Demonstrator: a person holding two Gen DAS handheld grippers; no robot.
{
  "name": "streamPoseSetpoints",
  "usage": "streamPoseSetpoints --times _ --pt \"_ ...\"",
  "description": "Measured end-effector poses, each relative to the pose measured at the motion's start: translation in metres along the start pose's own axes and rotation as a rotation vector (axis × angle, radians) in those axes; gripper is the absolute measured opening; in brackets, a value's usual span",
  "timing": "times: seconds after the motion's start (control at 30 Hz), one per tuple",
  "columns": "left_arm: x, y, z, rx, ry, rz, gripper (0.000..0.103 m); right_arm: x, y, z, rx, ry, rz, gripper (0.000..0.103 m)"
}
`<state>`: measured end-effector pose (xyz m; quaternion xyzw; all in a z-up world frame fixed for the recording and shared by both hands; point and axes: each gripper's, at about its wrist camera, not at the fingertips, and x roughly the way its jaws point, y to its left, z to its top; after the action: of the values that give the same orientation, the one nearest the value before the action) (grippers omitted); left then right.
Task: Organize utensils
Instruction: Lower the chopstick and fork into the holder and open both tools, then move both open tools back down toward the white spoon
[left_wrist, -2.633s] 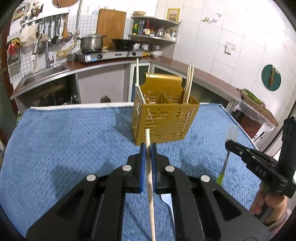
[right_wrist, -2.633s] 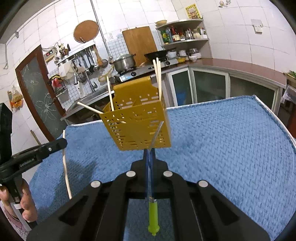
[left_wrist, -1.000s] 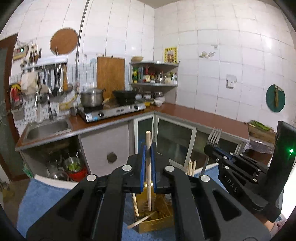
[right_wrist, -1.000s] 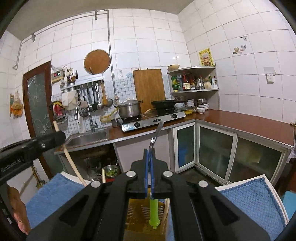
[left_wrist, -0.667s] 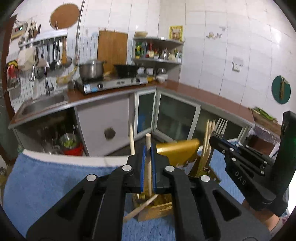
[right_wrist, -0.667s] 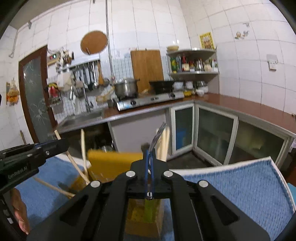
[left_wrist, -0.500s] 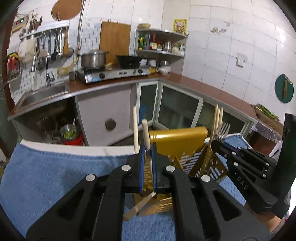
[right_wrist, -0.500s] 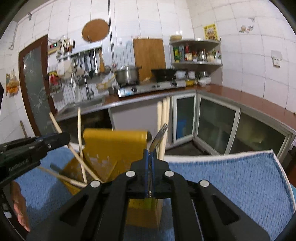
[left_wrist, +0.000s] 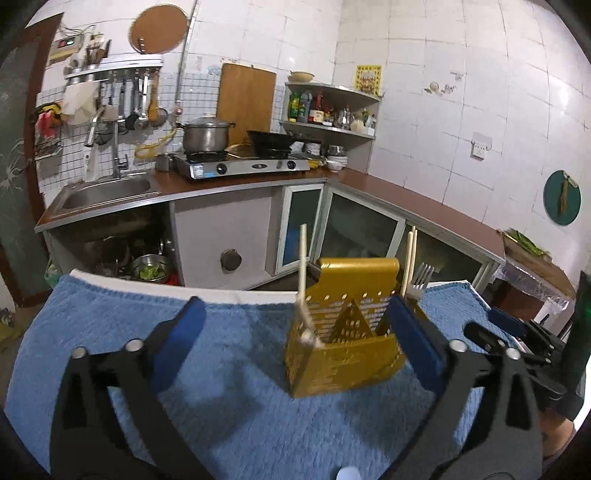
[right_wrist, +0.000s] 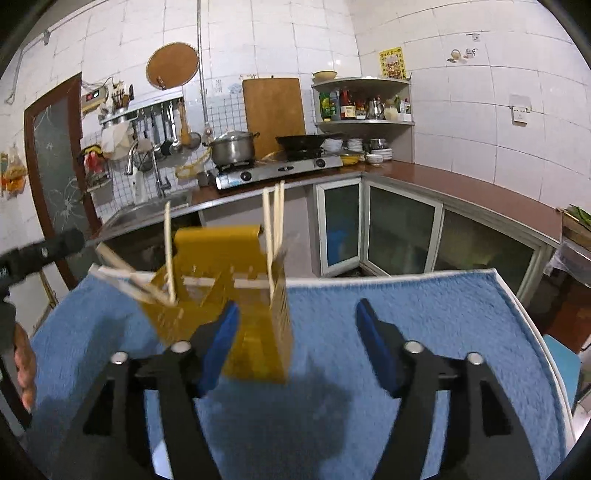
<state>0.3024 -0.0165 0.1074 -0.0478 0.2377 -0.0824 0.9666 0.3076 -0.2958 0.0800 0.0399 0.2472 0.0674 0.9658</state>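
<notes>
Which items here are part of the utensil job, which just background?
Job:
- perforated yellow plastic utensil caddy
- pale wooden chopsticks standing in it
- metal fork in it
- blue towel underneath

Background:
- steel pot
- black wok
- wooden cutting board
- steel sink

No legible text or labels anywhere

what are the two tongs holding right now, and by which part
Nothing. The left tongs and right tongs are both opening with empty jaws; the chopsticks and fork stand in the yellow utensil caddy.
</notes>
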Motion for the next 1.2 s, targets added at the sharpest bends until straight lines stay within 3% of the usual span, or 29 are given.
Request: streamPoseSetpoints --times 0.27,0.57,0.93,1.2 --pt "-0.020 0.019 -0.060 0.016 0.099 0.034 0.098 -0.049 0.015 -0.068 -0.045 0.063 -0.002 0.073" --pt "-0.027 0.032 -0.111 -0.031 0.193 0.022 0.098 -0.058 0.010 -0.126 -0.011 0.164 -0.027 0.073" --pt "-0.036 0.020 -0.138 -0.035 0.232 -0.025 0.098 -0.085 -0.017 -0.159 0.115 0.213 -0.165 0.073" --pt "-0.034 0.012 -0.155 -0.032 0.273 -0.060 0.098 -0.096 -0.015 -0.178 0.090 0.219 -0.243 0.073"
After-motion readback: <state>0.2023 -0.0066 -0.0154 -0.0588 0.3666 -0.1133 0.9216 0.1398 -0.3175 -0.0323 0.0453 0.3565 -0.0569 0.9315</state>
